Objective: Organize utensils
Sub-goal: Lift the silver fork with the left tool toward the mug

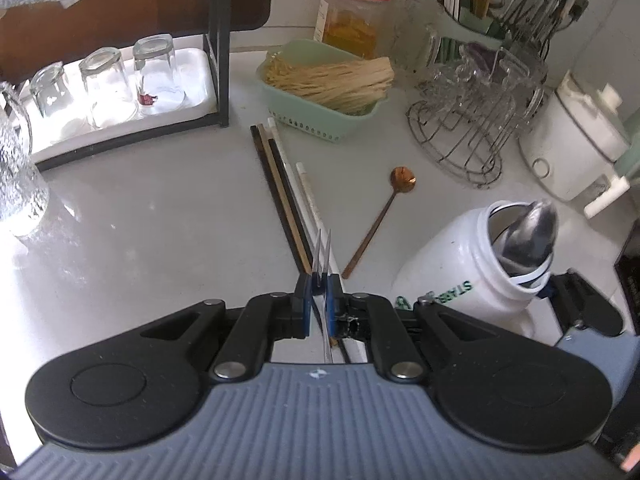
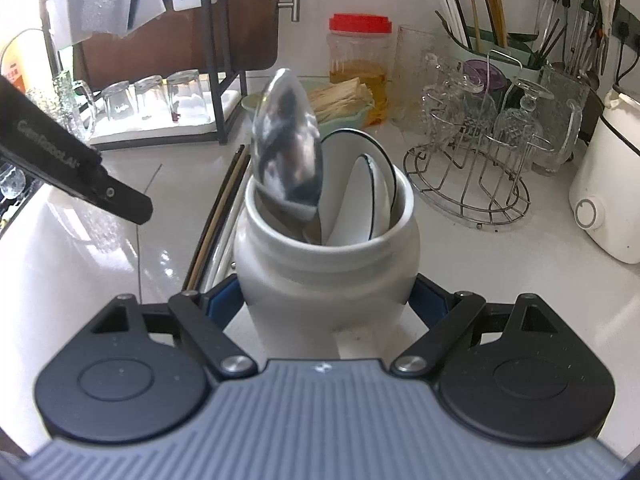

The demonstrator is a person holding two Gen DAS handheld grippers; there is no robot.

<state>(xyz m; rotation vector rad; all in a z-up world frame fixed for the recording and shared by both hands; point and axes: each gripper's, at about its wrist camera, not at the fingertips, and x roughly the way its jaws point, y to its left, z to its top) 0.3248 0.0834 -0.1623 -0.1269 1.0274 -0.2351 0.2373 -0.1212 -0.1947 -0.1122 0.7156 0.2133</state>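
We see a glossy white tabletop (image 1: 160, 216). Just ahead of the left tongs (image 1: 319, 284) a row of chopsticks (image 1: 285, 192) lies flat on it, with a copper spoon (image 1: 380, 220) just to their right. Further ahead sits a green basket (image 1: 320, 120); to its left a black-framed rack (image 1: 218, 60), to its right a wire glass stand (image 1: 460, 152) and a white cooker (image 1: 568, 152).
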